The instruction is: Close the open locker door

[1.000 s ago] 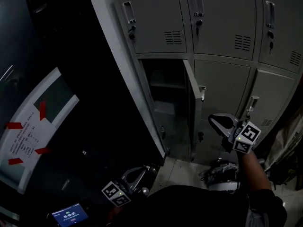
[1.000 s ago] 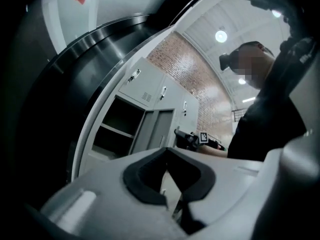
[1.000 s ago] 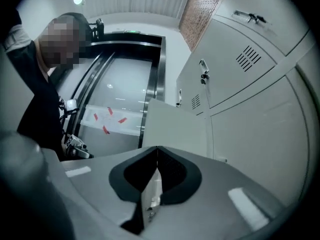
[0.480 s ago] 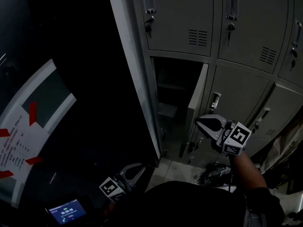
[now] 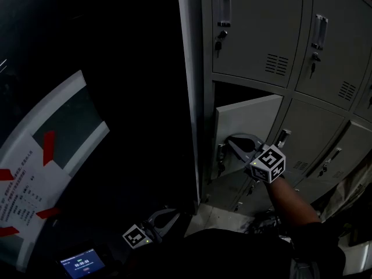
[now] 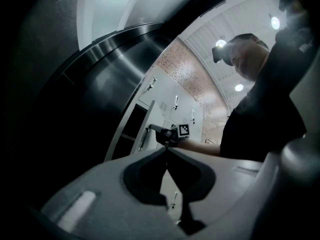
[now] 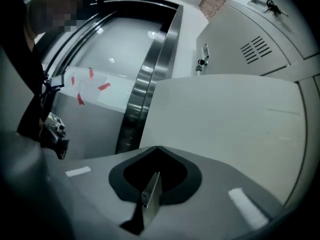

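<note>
The grey locker door [image 5: 250, 118] of the left middle compartment stands partly swung in, with a dark gap [image 5: 244, 92] above it. My right gripper [image 5: 228, 142] is shut, its tips against the door's outer face near the free edge. In the right gripper view the joined tips [image 7: 157, 147] press on the pale door panel [image 7: 230, 119], and a thin metal strip [image 7: 150, 199] shows in the hollow behind them. My left gripper [image 5: 167, 217] hangs low near the floor, shut and holding nothing. From the left gripper view its tips [image 6: 166, 148] meet, far from the door [image 6: 150, 119].
Neighbouring locker doors [image 5: 256, 34] are shut, with handles and keys. A dark wall [image 5: 128, 97] flanks the lockers on the left. A white sign with red tape [image 5: 46, 156] and a small lit screen [image 5: 81, 265] sit at lower left. Dark objects lie on the floor [image 5: 270, 220].
The door has swung from wide open to partly shut, with my right gripper moving left and up against it. The left gripper stays low.
</note>
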